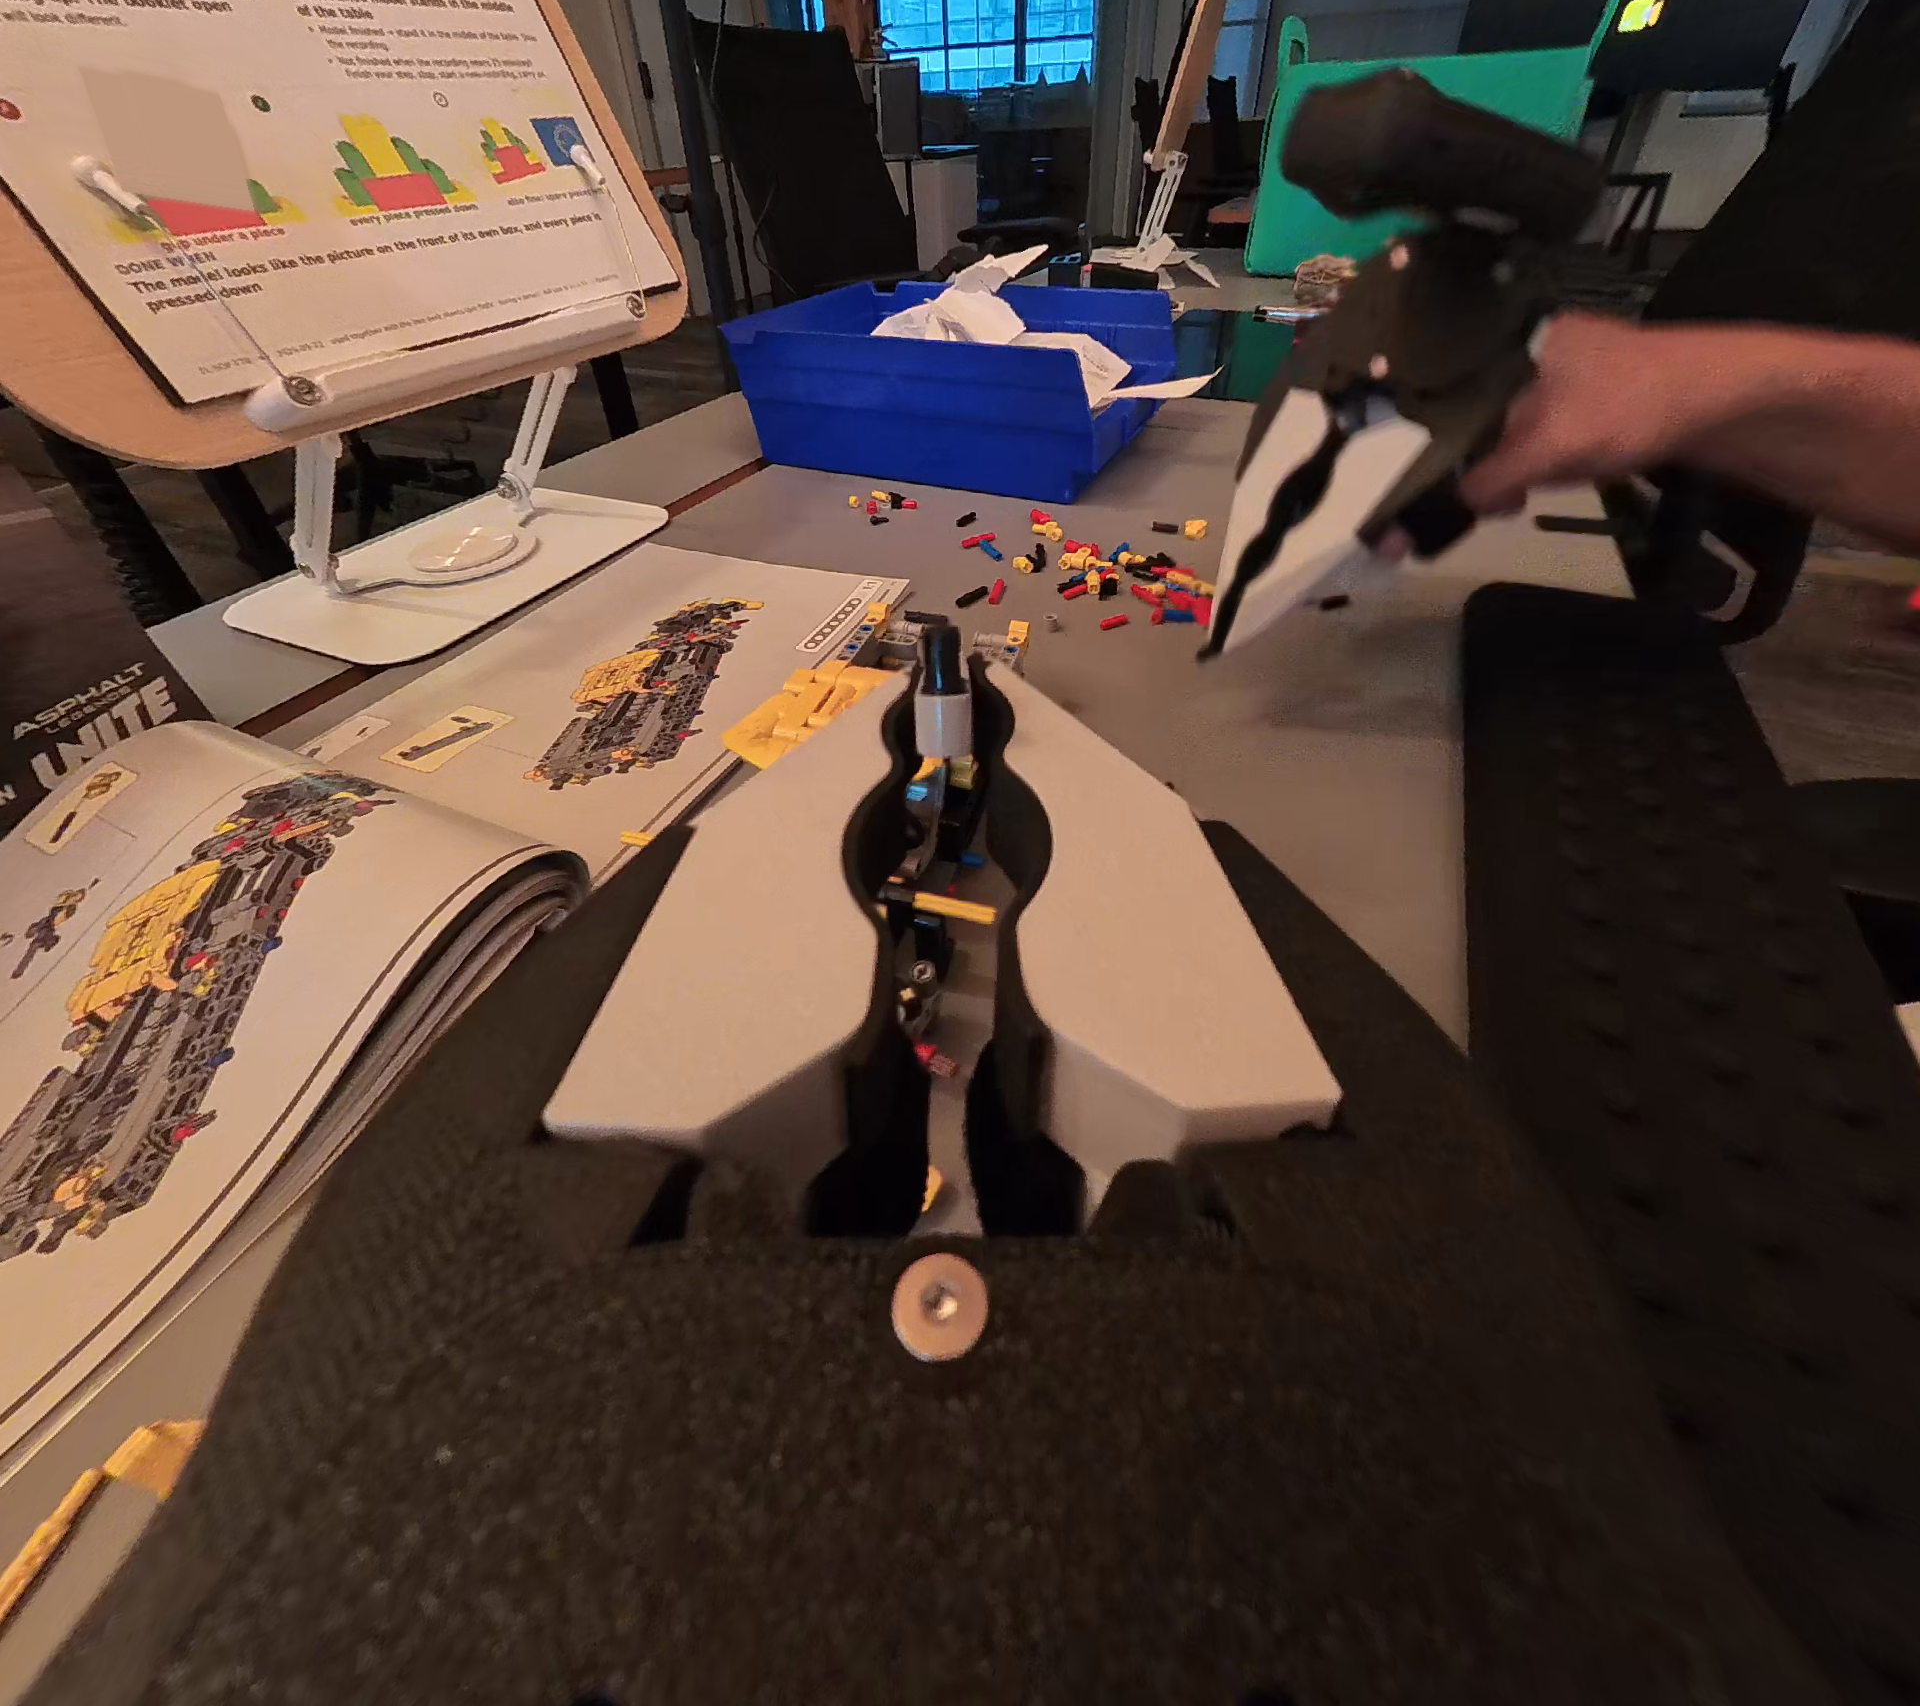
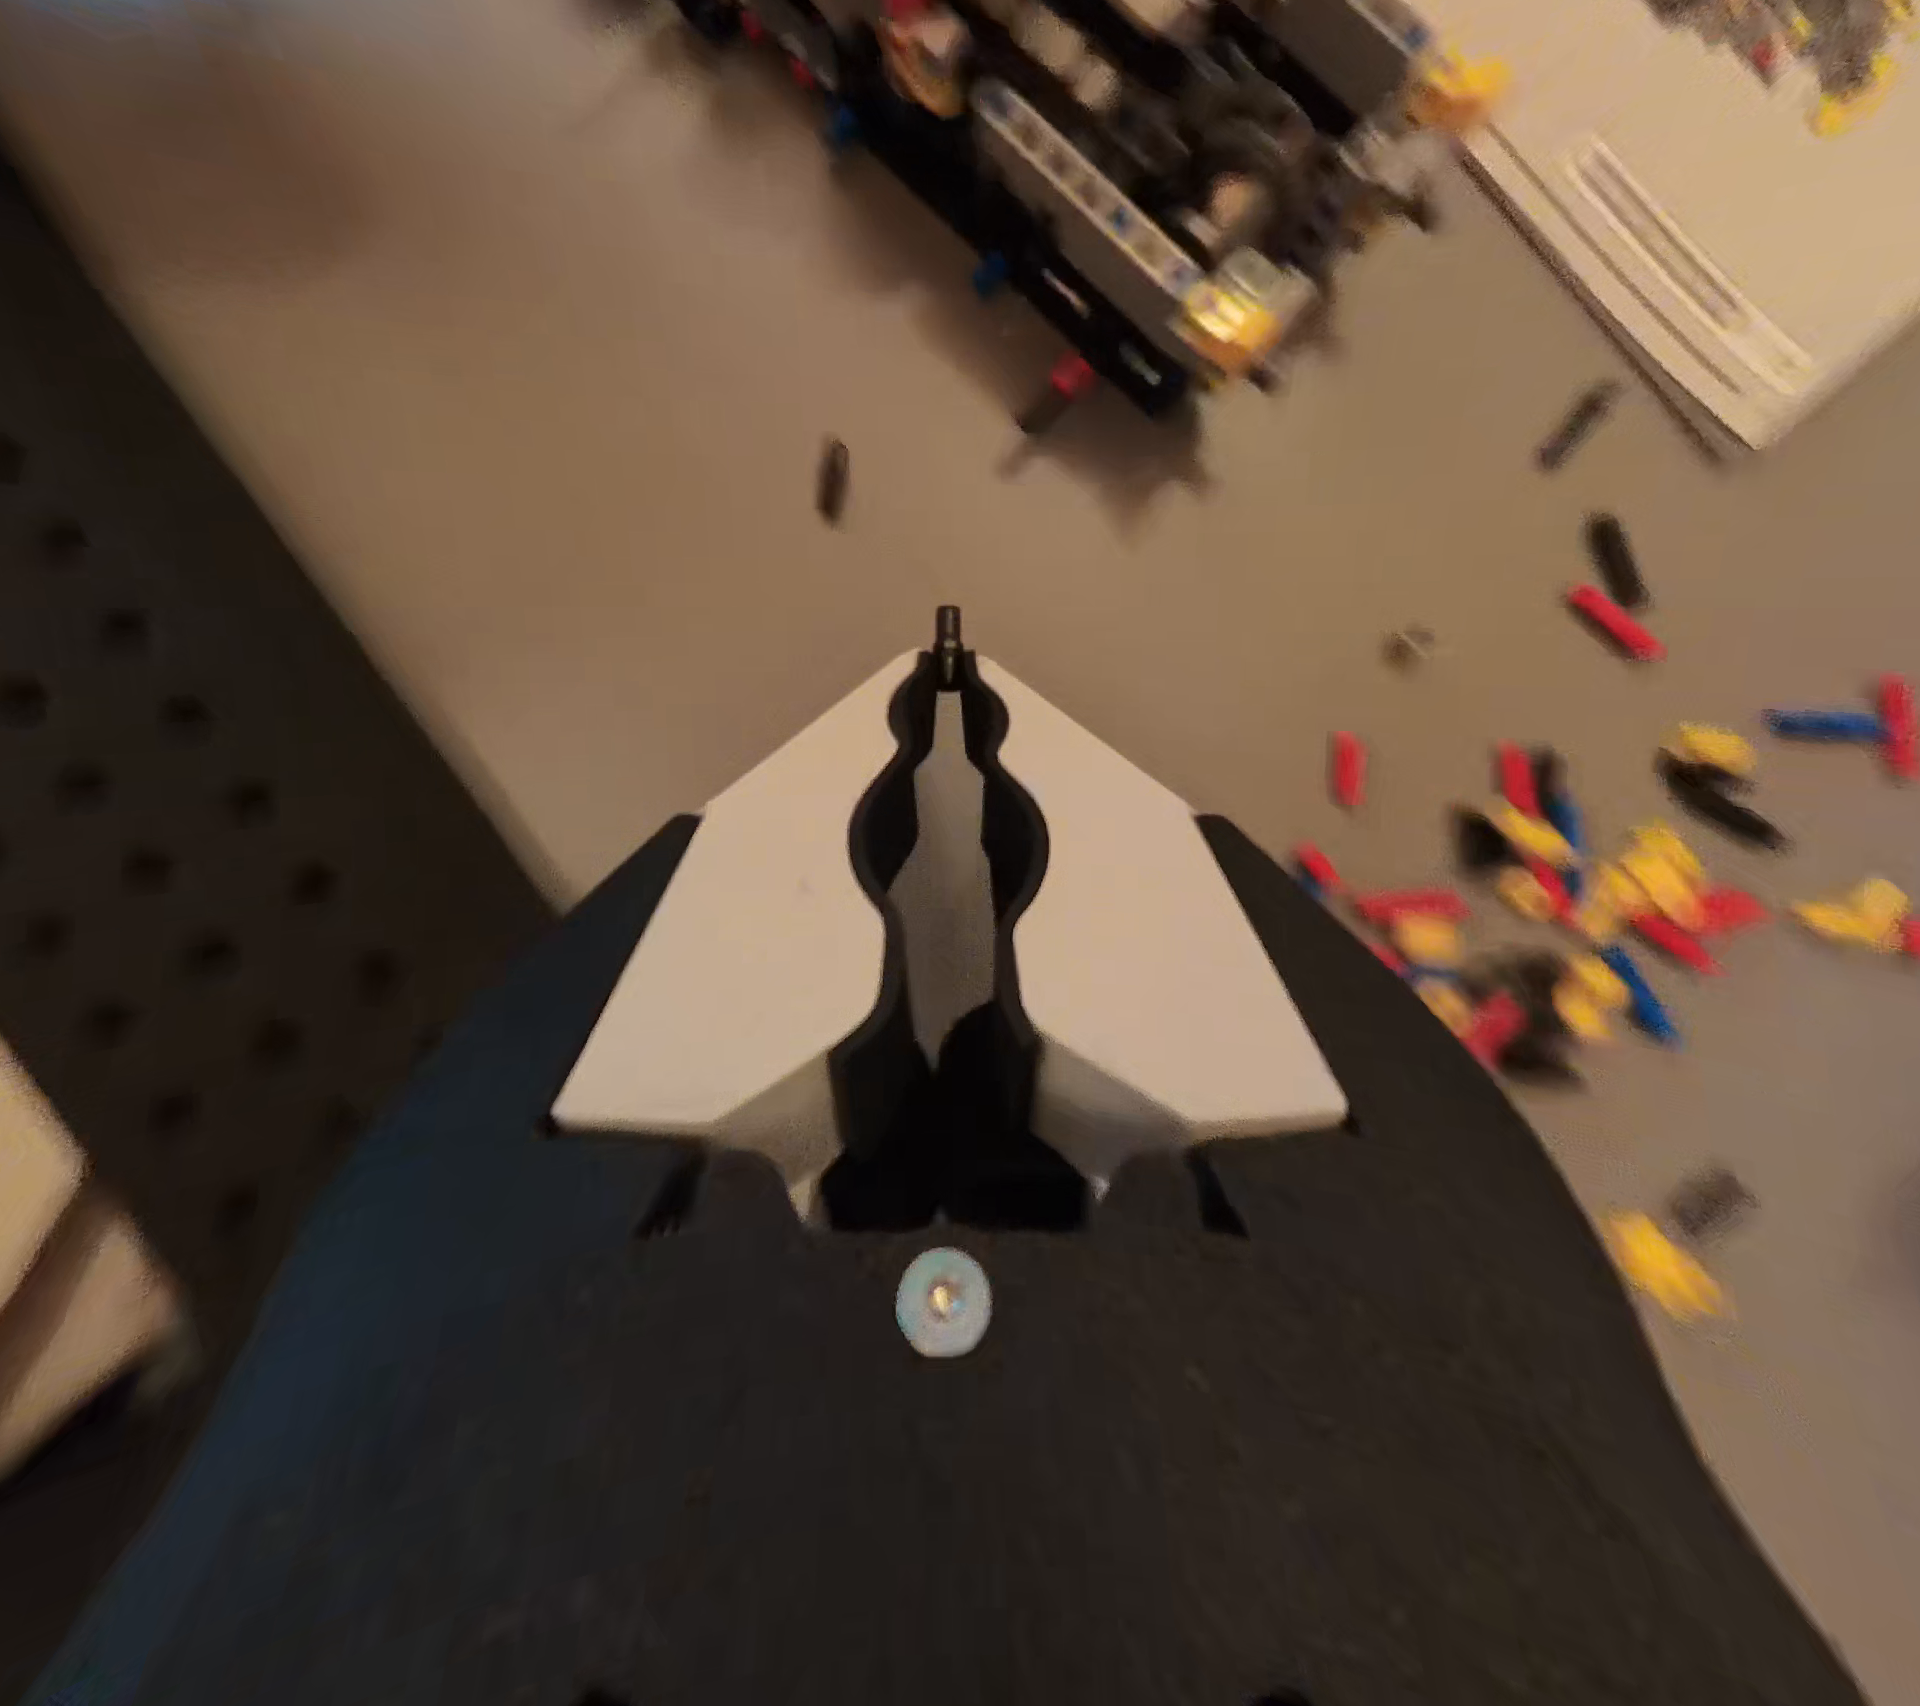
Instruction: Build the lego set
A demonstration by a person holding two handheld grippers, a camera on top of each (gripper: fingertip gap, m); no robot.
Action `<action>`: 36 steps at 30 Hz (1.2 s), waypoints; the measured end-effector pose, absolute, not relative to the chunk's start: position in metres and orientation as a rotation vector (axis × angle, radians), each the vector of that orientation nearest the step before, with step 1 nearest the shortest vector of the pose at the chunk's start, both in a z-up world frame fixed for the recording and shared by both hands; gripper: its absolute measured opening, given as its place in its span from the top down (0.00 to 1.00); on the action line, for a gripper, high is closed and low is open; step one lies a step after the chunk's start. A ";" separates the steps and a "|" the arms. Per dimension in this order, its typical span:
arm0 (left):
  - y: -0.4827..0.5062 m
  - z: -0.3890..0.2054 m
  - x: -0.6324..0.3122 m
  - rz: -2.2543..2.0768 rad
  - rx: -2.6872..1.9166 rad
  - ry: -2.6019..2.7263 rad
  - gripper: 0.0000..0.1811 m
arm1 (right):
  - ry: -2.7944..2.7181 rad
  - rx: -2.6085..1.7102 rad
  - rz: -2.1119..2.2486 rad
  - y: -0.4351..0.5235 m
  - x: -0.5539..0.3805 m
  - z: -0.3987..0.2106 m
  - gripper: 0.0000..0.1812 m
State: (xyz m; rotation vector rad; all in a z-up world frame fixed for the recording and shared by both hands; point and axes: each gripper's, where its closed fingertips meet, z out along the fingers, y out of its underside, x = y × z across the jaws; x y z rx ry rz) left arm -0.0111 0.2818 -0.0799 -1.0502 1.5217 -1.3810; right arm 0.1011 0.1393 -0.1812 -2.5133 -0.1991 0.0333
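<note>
My left gripper (image 1: 940, 726) is shut on a short rod piece (image 1: 941, 711) with a light grey sleeve and a black tip that sticks out past the fingertips. It hangs over the partly built yellow, grey and black model (image 1: 821, 700), which also shows at the top of the right wrist view (image 2: 1091, 129). My right gripper (image 2: 947, 669) is shut on a small black pin (image 2: 947, 633) whose end pokes out of the fingertips, above the bare table. In the left wrist view the right gripper (image 1: 1221, 633) hangs at the right, tips down, held by a hand (image 1: 1662, 409).
A pile of loose red, blue, yellow and black pins (image 1: 1112, 570) lies behind the model and shows in the right wrist view (image 2: 1558, 908). A blue bin (image 1: 935, 399) with paper stands behind. An open booklet (image 1: 312, 929) and a sheet on a stand (image 1: 312, 98) are left. A black perforated mat (image 1: 1662, 1033) lies right. The left gripper's tips are roughly 20 centimeters from the right gripper's.
</note>
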 end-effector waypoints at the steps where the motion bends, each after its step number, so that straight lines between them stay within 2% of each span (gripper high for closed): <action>1: 0.281 -0.079 -0.011 -1.393 -1.049 1.521 0.96 | -0.167 -2.628 0.038 0.122 0.117 -0.174 0.98; 6: 0.275 -0.079 -0.012 -1.407 -1.044 1.535 0.96 | 0.140 -3.404 -0.059 -0.008 0.193 -0.172 0.98; 11: 0.276 -0.080 -0.012 -1.410 -1.056 1.533 0.96 | 0.489 -3.744 0.090 -0.080 0.208 -0.180 0.98; 32: 0.274 -0.086 -0.011 -1.413 -1.069 1.566 0.96 | 0.626 -3.806 0.079 -0.104 0.220 -0.204 0.97; 36: 0.274 -0.085 -0.011 -1.425 -1.070 1.565 0.96 | 0.608 -3.801 0.083 -0.104 0.219 -0.202 0.93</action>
